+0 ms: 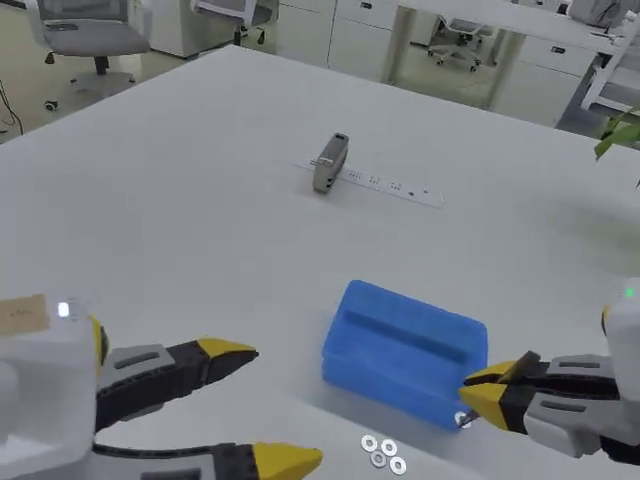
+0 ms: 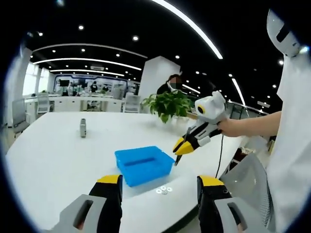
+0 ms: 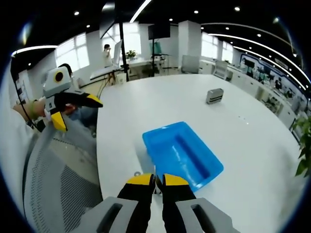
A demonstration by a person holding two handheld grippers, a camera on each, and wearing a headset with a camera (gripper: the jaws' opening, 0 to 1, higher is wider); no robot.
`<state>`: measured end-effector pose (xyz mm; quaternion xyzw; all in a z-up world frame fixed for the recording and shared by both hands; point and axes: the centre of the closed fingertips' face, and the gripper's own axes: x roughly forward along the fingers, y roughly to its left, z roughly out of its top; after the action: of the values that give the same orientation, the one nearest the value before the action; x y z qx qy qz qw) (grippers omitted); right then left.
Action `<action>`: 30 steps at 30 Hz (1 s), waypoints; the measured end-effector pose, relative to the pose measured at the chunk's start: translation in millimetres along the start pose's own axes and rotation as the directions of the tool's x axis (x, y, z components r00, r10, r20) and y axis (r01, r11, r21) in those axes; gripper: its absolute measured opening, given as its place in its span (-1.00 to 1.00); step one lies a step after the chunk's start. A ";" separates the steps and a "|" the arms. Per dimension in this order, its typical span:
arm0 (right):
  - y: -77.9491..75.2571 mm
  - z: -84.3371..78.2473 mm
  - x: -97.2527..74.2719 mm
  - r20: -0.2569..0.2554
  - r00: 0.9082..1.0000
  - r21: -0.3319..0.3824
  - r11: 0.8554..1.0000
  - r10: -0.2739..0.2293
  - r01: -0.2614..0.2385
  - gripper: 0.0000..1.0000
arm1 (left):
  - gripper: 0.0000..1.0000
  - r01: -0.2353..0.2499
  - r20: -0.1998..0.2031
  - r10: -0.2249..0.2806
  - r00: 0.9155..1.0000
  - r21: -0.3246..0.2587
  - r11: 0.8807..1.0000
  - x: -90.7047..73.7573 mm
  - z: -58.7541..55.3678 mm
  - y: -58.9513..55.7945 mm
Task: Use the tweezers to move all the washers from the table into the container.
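Head view, bottom edge: washers lie clustered on the white table, just below the blue container. At lower left, the left gripper has its jaws spread wide, holding nothing. At lower right, the right gripper is clamped on the tweezers, whose tips are beside the container's near corner. Toward the frame's top, a grey device and a white strip sit mid-table, with wide tabletop between them and the container.

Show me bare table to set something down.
Free: the wide stretch between the blue container and the grey device, and left of the container. Crowded: the front edge, with washers beside the tweezers in the right gripper.
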<state>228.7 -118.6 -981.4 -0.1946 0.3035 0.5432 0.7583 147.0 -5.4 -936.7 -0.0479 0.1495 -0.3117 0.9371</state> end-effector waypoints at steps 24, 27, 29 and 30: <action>-56.1 3.4 30.6 0.002 0.999 0.129 0.991 -0.036 0.035 -0.94 | 0.96 -0.260 0.149 0.250 0.957 0.053 0.964 15.6 21.2 37.5; -63.4 -1.3 38.1 -0.015 0.999 0.141 0.989 -0.040 0.042 -0.94 | 0.94 -0.262 0.162 0.254 0.954 0.028 0.965 14.3 22.4 40.1; -66.8 -4.2 42.9 -0.024 0.999 0.152 0.988 -0.035 0.038 -0.94 | 0.91 -0.265 0.153 0.261 0.953 0.007 0.964 14.0 20.5 42.8; -67.0 -5.5 45.3 -0.029 0.999 0.144 0.989 -0.033 0.036 -0.94 | 0.91 -0.271 0.153 0.268 0.951 0.000 0.963 13.7 19.7 45.2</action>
<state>300.7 -112.4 -1018.2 -0.1515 0.3484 0.5040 0.7757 189.3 22.6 -929.7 -0.0409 0.0796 -0.1780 0.9799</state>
